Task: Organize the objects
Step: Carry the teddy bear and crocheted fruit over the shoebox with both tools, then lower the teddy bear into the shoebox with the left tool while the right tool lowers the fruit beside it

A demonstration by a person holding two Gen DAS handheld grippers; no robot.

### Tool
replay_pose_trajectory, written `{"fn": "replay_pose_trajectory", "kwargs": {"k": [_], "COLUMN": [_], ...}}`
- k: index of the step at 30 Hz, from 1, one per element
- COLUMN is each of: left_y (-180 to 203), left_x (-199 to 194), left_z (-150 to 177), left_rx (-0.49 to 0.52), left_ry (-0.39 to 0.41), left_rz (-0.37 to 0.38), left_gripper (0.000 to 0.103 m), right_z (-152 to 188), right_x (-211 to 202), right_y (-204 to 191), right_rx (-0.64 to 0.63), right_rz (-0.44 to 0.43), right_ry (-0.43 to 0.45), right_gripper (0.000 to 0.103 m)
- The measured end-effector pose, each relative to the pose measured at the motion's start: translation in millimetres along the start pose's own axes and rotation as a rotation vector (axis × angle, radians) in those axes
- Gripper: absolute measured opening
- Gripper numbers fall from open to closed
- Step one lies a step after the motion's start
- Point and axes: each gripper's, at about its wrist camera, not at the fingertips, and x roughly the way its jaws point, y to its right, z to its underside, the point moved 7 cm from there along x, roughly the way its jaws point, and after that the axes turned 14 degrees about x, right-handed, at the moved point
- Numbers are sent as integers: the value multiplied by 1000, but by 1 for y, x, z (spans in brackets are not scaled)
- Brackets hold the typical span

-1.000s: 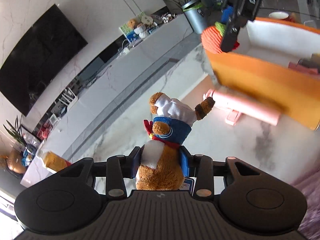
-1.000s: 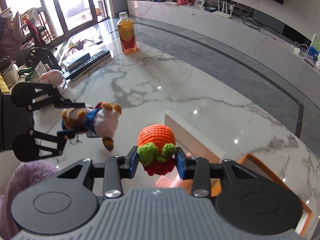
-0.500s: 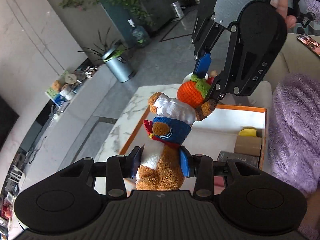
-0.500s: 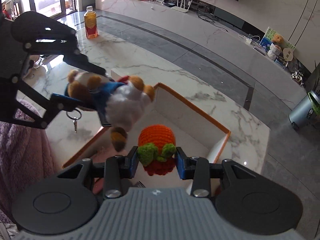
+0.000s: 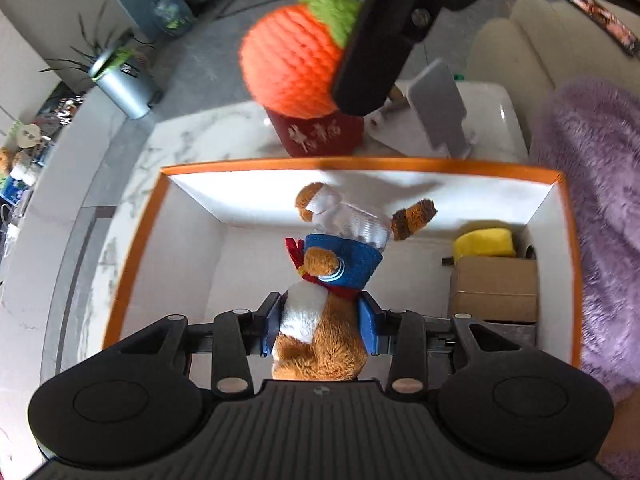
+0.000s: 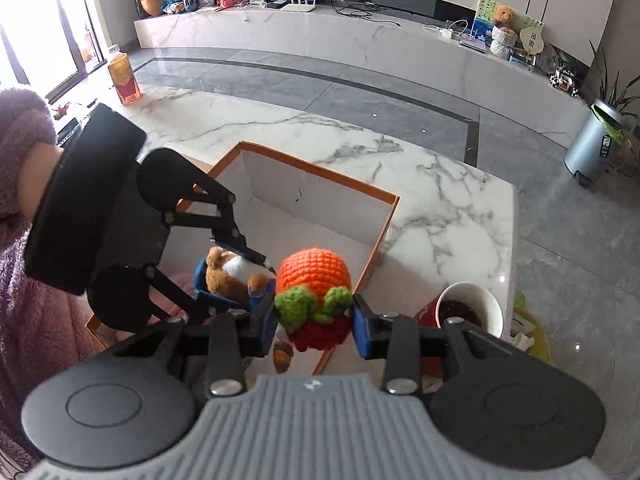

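- Now my left gripper (image 5: 320, 322) is clamped on the plush bear (image 5: 332, 272), mid-frame over the orange-rimmed box (image 5: 136, 240); I should lower before releasing.
- Right gripper (image 6: 314, 322) pinches the crocheted carrot (image 6: 314, 276) near the box's rim; I'd shift inward first.

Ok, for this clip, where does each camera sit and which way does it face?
Left wrist: on the left gripper, looking down into the orange-rimmed white box; its fingers clamp a brown plush bear in blue vest; a purple fleece sleeve shows.
Right wrist: on the right gripper, facing across the marble table toward the TV bench; it grips an orange crocheted fruit.
Shared: the box, both toys, each other's gripper, the red paper cup.
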Motion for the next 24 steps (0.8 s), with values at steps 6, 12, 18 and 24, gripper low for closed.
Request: {"fn": "replay_pose_trajectory", "kwargs": {"k": [6, 12, 18, 24], "left_y": [-4, 0, -10, -21], "left_x": [11, 32, 22, 0], "left_z": [-3, 13, 24, 43], "left_rx": [-103, -158, -215, -304], "left_ry": [14, 15, 19, 52], "left_rz": [173, 231, 252, 269], "left_gripper": [45, 48, 55, 46], "right_z": [3, 5, 19, 44], "right_x": [30, 46, 52, 57], "right_y": [1, 7, 4, -20], "right_rx": [-14, 2, -2, -196], "right_rz": [-22, -38, -101, -122], "right_ry": [-79, -110, -205, -310], "right_gripper": [40, 40, 40, 40]}}
